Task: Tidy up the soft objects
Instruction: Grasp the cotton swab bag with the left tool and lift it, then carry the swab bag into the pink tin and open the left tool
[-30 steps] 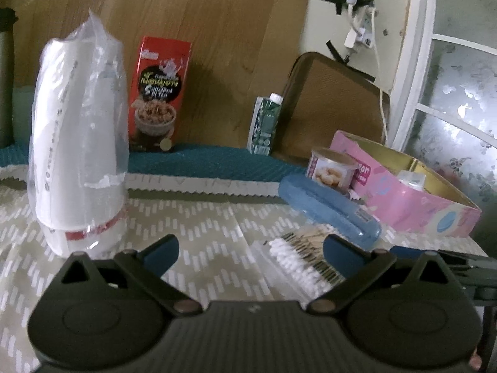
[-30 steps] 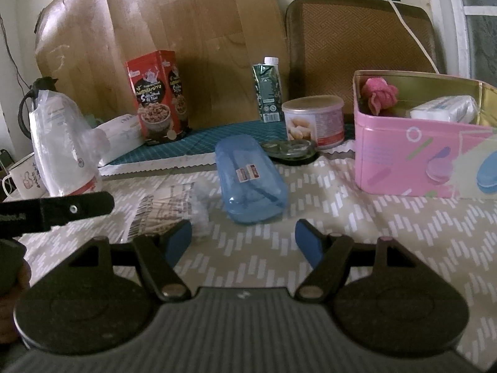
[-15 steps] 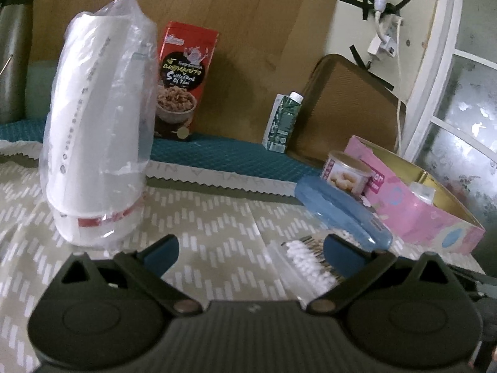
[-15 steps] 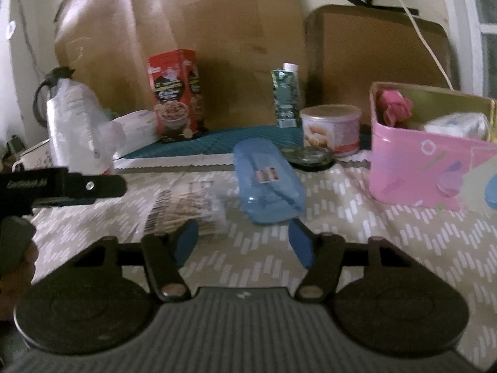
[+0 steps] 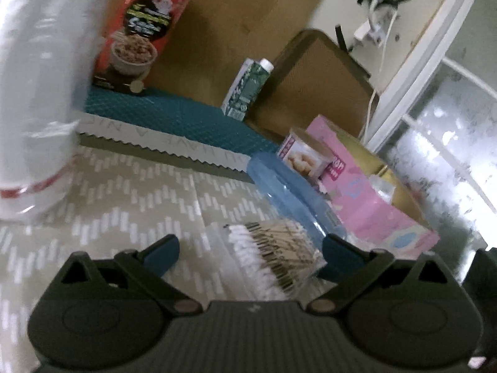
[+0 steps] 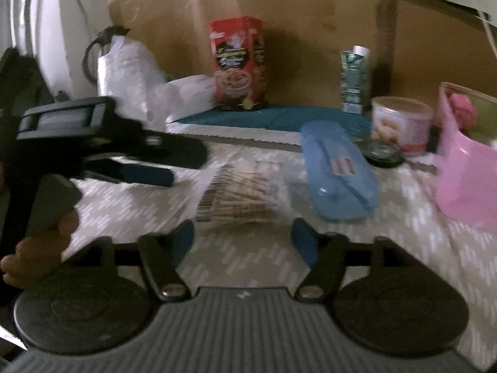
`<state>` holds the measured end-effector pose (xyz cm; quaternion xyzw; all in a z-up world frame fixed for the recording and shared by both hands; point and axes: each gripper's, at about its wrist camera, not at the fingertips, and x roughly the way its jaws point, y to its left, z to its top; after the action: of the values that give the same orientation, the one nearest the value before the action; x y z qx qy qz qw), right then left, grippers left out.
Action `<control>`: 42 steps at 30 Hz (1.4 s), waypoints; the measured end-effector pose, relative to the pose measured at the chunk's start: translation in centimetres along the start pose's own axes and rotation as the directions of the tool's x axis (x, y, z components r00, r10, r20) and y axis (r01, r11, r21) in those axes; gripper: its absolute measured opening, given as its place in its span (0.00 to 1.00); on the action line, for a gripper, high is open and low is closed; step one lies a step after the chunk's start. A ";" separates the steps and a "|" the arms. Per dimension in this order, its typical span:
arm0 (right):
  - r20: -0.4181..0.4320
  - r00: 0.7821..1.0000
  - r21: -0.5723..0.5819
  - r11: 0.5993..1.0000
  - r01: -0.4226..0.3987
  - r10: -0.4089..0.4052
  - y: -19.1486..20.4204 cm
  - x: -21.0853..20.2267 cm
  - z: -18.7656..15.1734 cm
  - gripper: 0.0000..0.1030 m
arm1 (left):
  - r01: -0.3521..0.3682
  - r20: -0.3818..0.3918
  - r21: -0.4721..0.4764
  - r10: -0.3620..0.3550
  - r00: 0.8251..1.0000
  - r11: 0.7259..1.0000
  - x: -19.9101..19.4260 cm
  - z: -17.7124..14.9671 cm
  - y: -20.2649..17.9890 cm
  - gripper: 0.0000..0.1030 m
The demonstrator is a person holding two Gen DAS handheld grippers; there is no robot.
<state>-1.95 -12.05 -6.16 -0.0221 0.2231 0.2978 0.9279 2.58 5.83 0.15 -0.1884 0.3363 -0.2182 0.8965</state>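
Right now both grippers are closing in on the flat clear plastic packet of wooden-stemmed cotton swabs [image 5: 273, 251], which is lying on the chevron-patterned cloth of the desk [image 5: 130, 199], roughly mid-desk and just beside the long translucent blue plastic case [image 5: 295, 199].

The left gripper [image 5: 250, 253] is the nearer one, I would say: the packet is sitting directly ahead of it, between its two blue-padded fingers [image 5: 163, 253] and running up toward the camera. Its jaws are standing wide and are beginning to close, with the packet in the gap but neither pad pressing on it as far as the blur lets me tell. In that view the swab stems are running crosswise, from the white cotton tips toward the blue case, so the fingers are lining up to pinch along the stems, not across them.

The right gripper [image 6: 243, 242] is facing the same packet [image 6: 239, 194] from the near edge of the desk, a little short of it; its jaws are opening and nothing is between them. The left gripper [image 6: 149, 171] is reaching in from the left side there.

The pink tin box [image 6: 466, 183] with soft things inside is standing toward the right edge, beyond the blue case, and looks like the likely destination.
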 end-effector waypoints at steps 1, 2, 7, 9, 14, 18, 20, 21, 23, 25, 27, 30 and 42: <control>-0.006 1.000 -0.013 1.000 -0.002 0.002 0.2 0.3 0.1 0.82 | -0.006 -0.005 0.014 0.006 1.000 1.000 0.4 0.0 -0.4 0.94; -0.019 1.000 -0.035 0.999 0.001 -0.001 0.5 0.6 0.2 0.84 | -0.007 -0.013 0.031 0.008 1.000 0.999 0.8 0.0 -0.8 0.87; -0.007 0.999 -0.123 0.992 0.041 -0.043 2.1 1.5 0.3 0.67 | -0.060 -0.033 0.078 0.063 0.997 0.995 1.1 -0.7 -3.1 0.66; 0.003 0.998 -0.125 0.990 0.064 -0.064 2.0 1.1 0.2 0.48 | -0.064 -0.020 0.070 0.065 0.998 0.996 0.1 -1.0 -3.6 0.66; 0.062 0.998 -0.040 0.999 0.030 -0.028 0.5 -2.0 -0.5 0.40 | -0.009 0.019 0.126 0.006 1.000 0.992 -1.4 0.2 -7.3 0.66; 0.158 0.984 0.029 0.996 0.084 -0.088 -1.5 -4.8 -0.3 0.40 | 0.041 0.024 0.250 -0.049 0.999 0.967 0.3 1.8 -12.1 0.66; 0.205 0.967 0.071 0.988 0.137 -0.149 -3.2 -6.3 0.0 0.40 | 0.076 0.006 0.307 -0.081 0.997 0.949 2.0 2.7 -15.0 0.66; 0.224 0.958 0.092 0.982 0.163 -0.180 -4.1 -7.0 0.2 0.40 | 0.096 -0.004 0.331 -0.100 0.995 0.939 3.0 3.0 -16.4 0.66; 0.252 0.936 0.145 0.966 0.214 -0.245 -6.5 -8.4 0.3 0.40 | 0.137 -0.025 0.371 -0.138 0.990 0.918 5.1 3.5 -19.1 0.66; 0.266 0.915 0.194 0.946 0.259 -0.305 -8.8 -9.7 0.3 0.40 | 0.182 -0.067 0.384 -0.169 0.983 0.905 7.5 4.0 -21.3 0.66; 0.268 0.891 0.242 0.921 0.306 -0.367 -11.2 -10.9 0.4 0.40 | 0.218 -0.123 0.368 -0.185 0.975 0.904 10.1 4.1 -23.0 0.76; 0.242 0.875 0.318 0.886 0.337 -0.420 -14.7 -11.5 0.7 0.42 | 0.156 -0.132 0.385 -0.113 0.985 0.910 13.3 4.2 -24.5 0.84; 0.125 0.746 0.367 0.729 0.577 -0.654 -21.6 -7.9 2.4 0.44 | -0.020 0.075 0.372 -0.008 0.997 0.928 6.9 4.1 -19.0 0.94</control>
<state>5.45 -33.68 -2.64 0.0852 0.1295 -0.0672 0.9856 5.09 -12.77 8.66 -0.0219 0.2556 -0.2682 0.9286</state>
